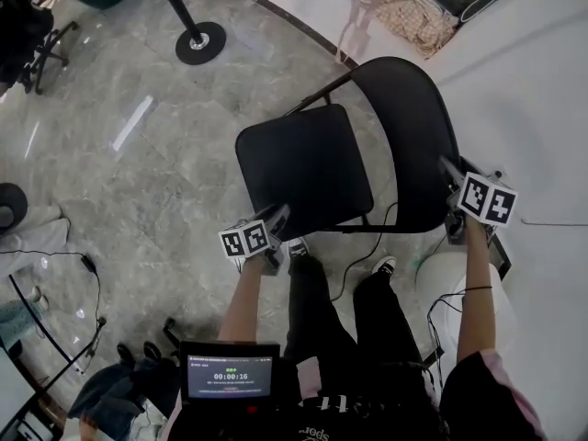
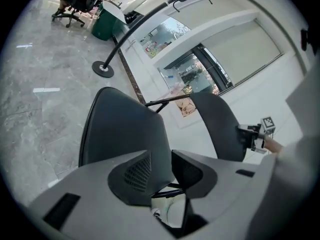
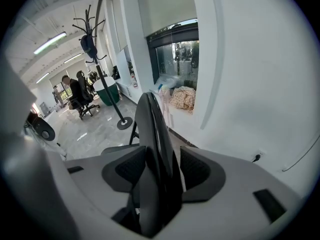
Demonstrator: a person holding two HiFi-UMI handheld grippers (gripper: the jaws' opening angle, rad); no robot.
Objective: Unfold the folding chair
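Found the folding chair [image 1: 354,145] standing on the grey marble floor [image 1: 138,154], just ahead of the person's legs [image 1: 358,329]. Noted its black seat [image 1: 303,168] lying broad and set away from its backrest [image 1: 413,136], with a thin frame tube [image 1: 322,93] showing at the chair's far end.

Observed the left gripper [image 2: 161,159] at the chair's near left corner, pads pinching the seat's edge. Saw another length of the chair's tubing through the gap beneath.

Observed the right gripper [image 3: 163,154] at the chair's near right side, jaws spread wide with the backrest edge-on between them. Saw a light sliver between the backrest and the right pad, so recorded no pinch there.

Noted a left forearm [image 1: 243,301] and a right forearm [image 1: 473,283] reaching to the chair, one behind each gripper.

Logged a coat stand's round base [image 1: 199,42] on the floor beyond the chair's far left. Logged a patterned cloth bundle [image 1: 413,12] beyond the chair's far end, by the window. Logged a small lit screen [image 1: 230,372] at the person's chest, on the near side of the chair.
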